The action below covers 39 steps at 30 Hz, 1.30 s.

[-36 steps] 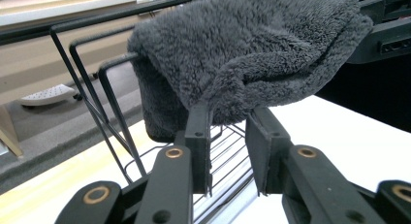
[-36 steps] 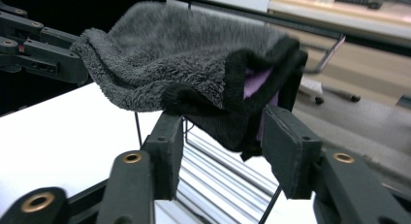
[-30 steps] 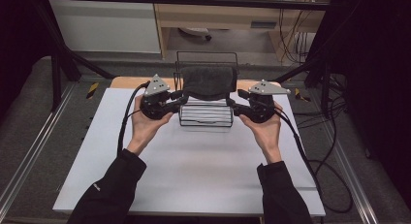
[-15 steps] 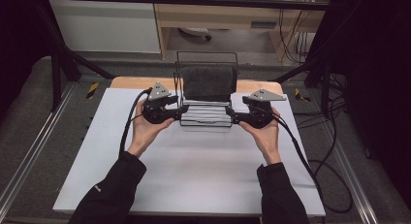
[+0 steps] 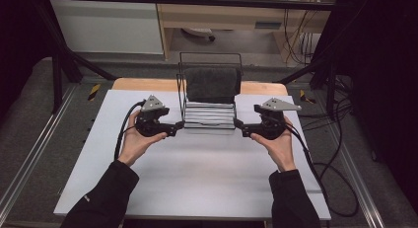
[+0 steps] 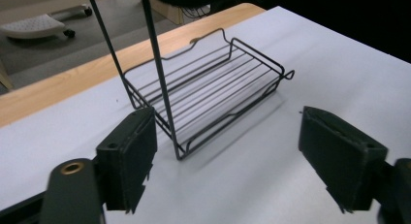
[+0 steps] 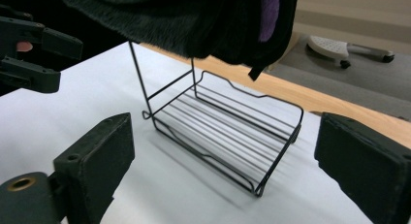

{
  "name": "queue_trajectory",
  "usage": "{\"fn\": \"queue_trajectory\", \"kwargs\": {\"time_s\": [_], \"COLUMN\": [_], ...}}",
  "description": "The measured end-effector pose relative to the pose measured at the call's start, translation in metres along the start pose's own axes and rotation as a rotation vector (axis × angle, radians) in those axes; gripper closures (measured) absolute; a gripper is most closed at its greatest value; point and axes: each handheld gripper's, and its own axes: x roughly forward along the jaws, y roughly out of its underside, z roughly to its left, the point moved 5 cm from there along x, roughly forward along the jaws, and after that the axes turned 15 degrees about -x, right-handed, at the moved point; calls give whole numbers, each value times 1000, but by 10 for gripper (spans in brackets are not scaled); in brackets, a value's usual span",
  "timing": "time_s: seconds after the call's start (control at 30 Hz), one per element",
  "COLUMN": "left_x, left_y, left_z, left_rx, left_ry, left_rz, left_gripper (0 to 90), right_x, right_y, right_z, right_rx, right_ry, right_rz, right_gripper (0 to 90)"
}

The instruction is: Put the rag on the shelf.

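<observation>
Pulled both hands back off the wire rack (image 5: 208, 112), so my left gripper (image 5: 173, 129) and right gripper (image 5: 239, 126) flank it, jaws wide open, empty.

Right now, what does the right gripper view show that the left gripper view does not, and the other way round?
The right gripper view alone has the dark towel draped over the top of the rack, and the left gripper farther off, open. The left gripper view alone has the rack's near upright wires rising past its top edge. Both share the rack's wire tray on the white table, a wooden strip behind, and their own jaws standing wide open.
</observation>
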Motion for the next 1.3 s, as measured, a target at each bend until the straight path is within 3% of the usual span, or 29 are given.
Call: {"fn": "queue_trajectory", "kwargs": {"time_s": [0.47, 0.9, 1.1, 1.3], "left_x": [-28, -46, -52, -59], "left_y": [47, 95, 113, 125], "left_z": [19, 41, 55, 64], "left_rx": [0, -20, -48, -45], "left_ry": [-9, -33, -47, -53], "left_rz": [26, 42, 48, 45], "left_gripper": [83, 66, 67, 71], "right_x": [-18, -22, -29, -40], "right_y": [32, 92, 119, 141], "right_z": [14, 25, 22, 18], "right_rx": [19, 49, 79, 78], "right_ry": [-51, -99, -90, -81], "right_rz": [47, 95, 117, 137], "right_gripper": [10, 6, 6, 5]}}
